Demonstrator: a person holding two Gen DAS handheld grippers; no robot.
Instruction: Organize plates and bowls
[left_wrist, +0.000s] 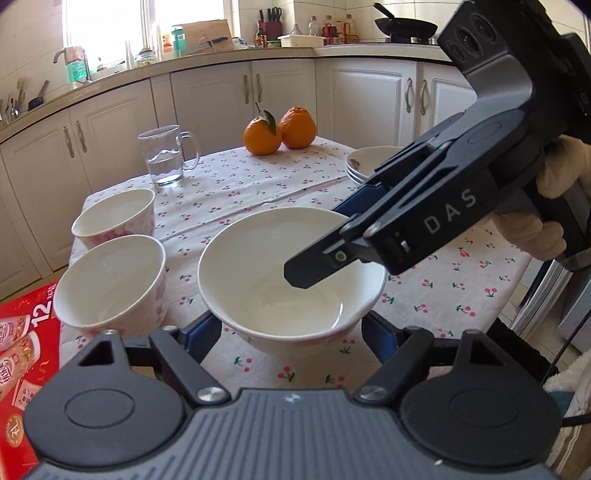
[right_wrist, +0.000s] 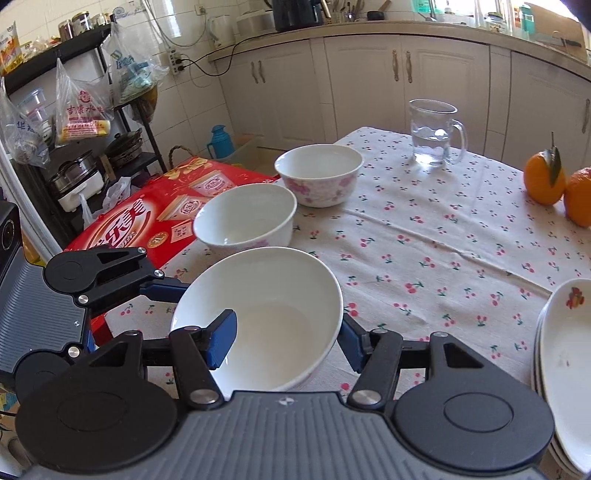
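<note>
While it sits near the table's front edge: the near bowl (right_wrist: 258, 317) is white and glossy, pink flowers outside.
Right gripper (right_wrist: 284, 338): one finger inside the bowl, one outside; jaws not closed on the wall.
Left gripper (left_wrist: 291, 332): jaws wide, flanking the bowl's base.
Other bowls (right_wrist: 245, 218) (right_wrist: 319, 173): two, just left.
Plates (right_wrist: 565, 369): stacked, right edge of the tablecloth (right_wrist: 424, 251).
</note>
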